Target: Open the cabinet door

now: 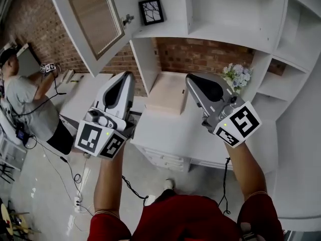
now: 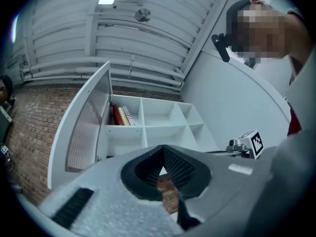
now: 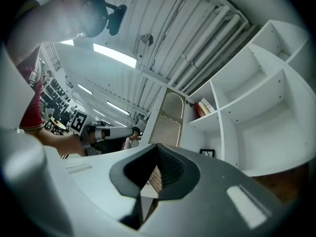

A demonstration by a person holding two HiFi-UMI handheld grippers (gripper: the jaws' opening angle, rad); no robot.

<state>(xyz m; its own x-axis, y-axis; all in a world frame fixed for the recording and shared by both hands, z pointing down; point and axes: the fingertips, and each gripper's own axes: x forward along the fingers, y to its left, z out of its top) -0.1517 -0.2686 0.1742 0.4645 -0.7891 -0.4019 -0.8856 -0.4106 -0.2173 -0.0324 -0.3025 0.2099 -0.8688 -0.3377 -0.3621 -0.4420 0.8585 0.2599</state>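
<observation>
The white cabinet door (image 1: 93, 19) with a ribbed pane stands swung wide open at the upper left, its small knob (image 1: 128, 19) facing the shelves. My left gripper (image 1: 128, 78) is shut and empty, held below the door and apart from it. My right gripper (image 1: 192, 80) is also shut with nothing in it, in front of the brick-backed niche. In the left gripper view the open door (image 2: 84, 127) bares a compartment with books (image 2: 121, 115). The right gripper view shows the same door (image 3: 168, 117) edge-on, and the left gripper (image 3: 106, 131) beside it.
A white shelving unit (image 1: 235, 29) rises ahead with a framed picture (image 1: 151, 11) on one shelf. On the white desk (image 1: 165, 129) lie a beige box (image 1: 168, 92) and a bunch of flowers (image 1: 238, 75). A person (image 1: 25, 99) works at the far left; cables trail on the floor (image 1: 50, 185).
</observation>
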